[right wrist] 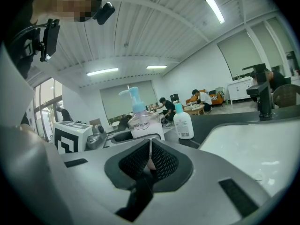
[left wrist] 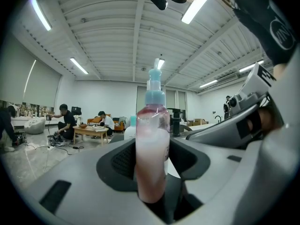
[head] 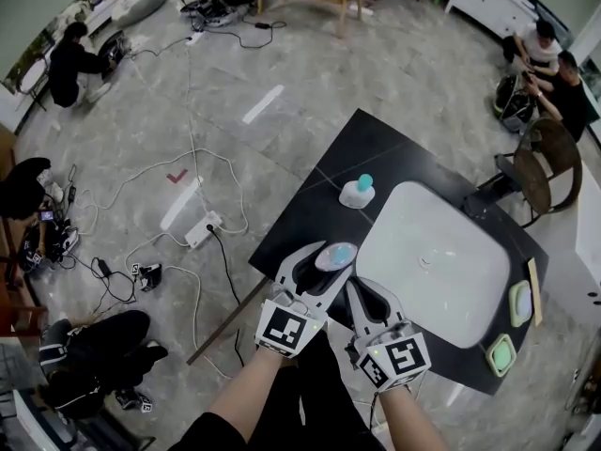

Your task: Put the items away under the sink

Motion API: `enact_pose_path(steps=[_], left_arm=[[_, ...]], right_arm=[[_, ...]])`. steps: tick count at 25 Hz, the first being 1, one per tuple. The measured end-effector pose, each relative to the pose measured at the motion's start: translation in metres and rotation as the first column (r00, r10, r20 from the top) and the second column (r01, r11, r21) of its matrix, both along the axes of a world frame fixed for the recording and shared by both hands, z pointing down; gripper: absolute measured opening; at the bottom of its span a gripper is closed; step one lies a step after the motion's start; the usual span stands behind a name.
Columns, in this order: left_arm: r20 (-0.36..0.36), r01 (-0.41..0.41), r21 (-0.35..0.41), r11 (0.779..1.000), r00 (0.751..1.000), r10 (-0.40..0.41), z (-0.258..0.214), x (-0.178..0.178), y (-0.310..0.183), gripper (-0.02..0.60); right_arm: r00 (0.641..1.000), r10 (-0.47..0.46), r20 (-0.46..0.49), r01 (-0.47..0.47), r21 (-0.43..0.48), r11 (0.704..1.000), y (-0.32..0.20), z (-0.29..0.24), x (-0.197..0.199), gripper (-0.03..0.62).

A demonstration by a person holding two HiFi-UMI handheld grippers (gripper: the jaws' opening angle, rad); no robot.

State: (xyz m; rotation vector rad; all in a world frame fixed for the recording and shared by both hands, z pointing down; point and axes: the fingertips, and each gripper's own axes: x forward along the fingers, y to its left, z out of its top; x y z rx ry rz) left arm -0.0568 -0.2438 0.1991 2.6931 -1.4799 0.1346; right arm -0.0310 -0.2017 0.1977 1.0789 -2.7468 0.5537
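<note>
A pump bottle stands upright between the jaws of your left gripper, which pinch its sides. Just to the right, your right gripper has its jaws pressed together on nothing. Beyond both sits a second bottle on the counter, beside the sink. You seem to be at the pick-up step. Next comes lifting the pump bottle clear and lowering it under the sink, a space no view shows.

Right gripper: we see its jaws pressed together, nothing between them.
Pump bottle: upright just beyond our jaws, blue pump, label facing us.
White bottle: teal cap, standing on the dark counter, right of the pump bottle.
Sink: white basin on our right, black faucet behind.
</note>
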Motion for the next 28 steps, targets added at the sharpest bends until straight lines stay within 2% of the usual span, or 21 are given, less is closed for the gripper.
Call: enact_pose_path(steps=[16, 28], left_arm=[[-0.036, -0.035, 0.004, 0.999, 0.999, 0.035, -0.012, -0.004, 0.076, 0.209], [-0.034, -0.099, 0.001, 0.995, 0.995, 0.099, -0.012, 0.012, 0.150, 0.209]], right_arm=[[1.000, 0.021, 0.004, -0.022, 0.034, 0.999, 0.071, -0.010, -0.004, 0.034], [0.998, 0.066, -0.001, -0.066, 0.050, 0.997, 0.141, -0.008, 0.013, 0.034]])
